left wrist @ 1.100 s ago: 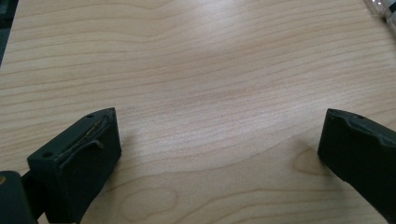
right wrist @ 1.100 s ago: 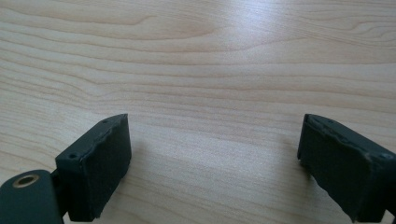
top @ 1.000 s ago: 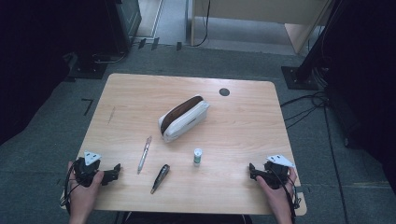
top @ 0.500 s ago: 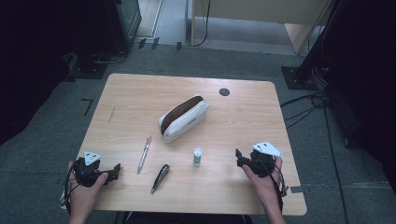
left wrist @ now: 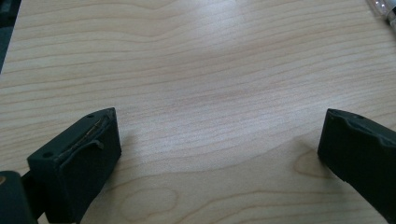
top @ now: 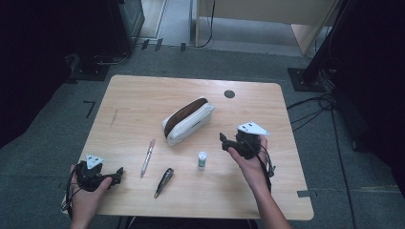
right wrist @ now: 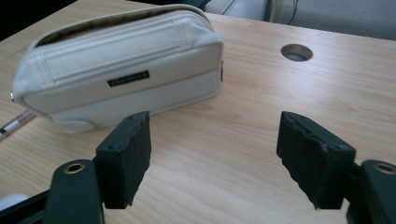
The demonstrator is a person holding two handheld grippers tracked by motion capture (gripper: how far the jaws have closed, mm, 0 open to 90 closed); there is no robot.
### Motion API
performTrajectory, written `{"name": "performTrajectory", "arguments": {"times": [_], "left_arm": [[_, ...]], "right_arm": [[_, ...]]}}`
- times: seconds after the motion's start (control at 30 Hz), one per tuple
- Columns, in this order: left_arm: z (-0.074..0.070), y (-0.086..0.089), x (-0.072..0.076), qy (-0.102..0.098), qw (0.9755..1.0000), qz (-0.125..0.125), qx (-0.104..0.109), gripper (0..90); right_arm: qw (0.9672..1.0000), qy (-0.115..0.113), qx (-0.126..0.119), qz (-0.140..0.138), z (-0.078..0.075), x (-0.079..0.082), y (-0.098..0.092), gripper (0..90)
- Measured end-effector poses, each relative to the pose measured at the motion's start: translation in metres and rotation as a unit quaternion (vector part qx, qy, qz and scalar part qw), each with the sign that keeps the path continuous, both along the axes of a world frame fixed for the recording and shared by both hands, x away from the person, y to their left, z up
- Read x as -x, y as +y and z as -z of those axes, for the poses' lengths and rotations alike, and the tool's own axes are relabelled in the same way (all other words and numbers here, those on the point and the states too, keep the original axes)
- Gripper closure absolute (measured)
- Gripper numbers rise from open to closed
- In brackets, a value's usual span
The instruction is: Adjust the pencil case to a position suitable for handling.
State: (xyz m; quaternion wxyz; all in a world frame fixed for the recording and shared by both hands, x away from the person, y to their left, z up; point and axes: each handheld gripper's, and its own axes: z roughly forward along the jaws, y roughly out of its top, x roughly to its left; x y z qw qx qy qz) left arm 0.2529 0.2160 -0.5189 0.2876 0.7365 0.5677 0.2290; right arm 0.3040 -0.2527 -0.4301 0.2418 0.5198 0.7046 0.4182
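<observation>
High view, near edge first: left gripper (top: 117, 174) low at the table's (top: 286, 200) front left corner, jaws wide and empty; the left gripper view has bare wood between them. Just beyond lie a dark marker (top: 163, 182) and a clear pen (top: 147, 157), apart from each other. A small bottle (top: 202, 159) stands upright just beside the right hand. Right gripper (top: 223, 139) hovers above the table pointing at the pouch (top: 187, 120); its jaws have just been narrowing slightly but stand well apart with nothing between them. In the right gripper view the pouch (right wrist: 121, 65) lies on its side near mid-table, ahead of the jaws and off toward one of them, with its top seemingly unzipped, though the opening is hard to read. Risks: the gap looks narrower than the pouch is long, so a poorly angled approach may shove it toward the pen rather than grip it; soft fabric may fold and slip; the trailing cable (top: 267, 164) or wrist may topple the bottle. Farthest, a hole (top: 229, 94) in the table.
</observation>
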Motion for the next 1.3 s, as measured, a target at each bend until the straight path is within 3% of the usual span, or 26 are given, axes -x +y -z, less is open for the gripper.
{"name": "performTrajectory", "arguments": {"times": [0.33, 0.47, 0.57, 0.87, 1.3], "left_arm": [[0.0, 0.0, 0.0, 0.0, 1.0, 0.0, 0.0, 0.0], [0.0, 0.0, 0.0, 0.0, 1.0, 0.0, -0.001, 0.0], [0.0, 0.0, 0.0, 0.0, 1.0, 0.0, -0.001, 0.0], [0.0, 0.0, 0.0, 0.0, 1.0, 0.001, -0.001, 0.0], [0.0, 0.0, 0.0, 0.0, 1.0, 0.003, 0.0, 0.0]], "right_arm": [[0.9998, 0.017, 0.001, 0.008, -0.013, -0.041, 0.031, 10.0], [0.9992, 0.034, -0.017, 0.009, -0.017, -0.055, 0.035, 2.9], [0.9991, 0.038, -0.016, 0.009, -0.018, -0.062, 0.04, 0.3], [0.9982, 0.057, -0.016, 0.009, -0.018, -0.081, 0.057, 0.0], [0.9945, 0.095, -0.042, 0.016, -0.015, -0.104, 0.077, 0.0]]}}
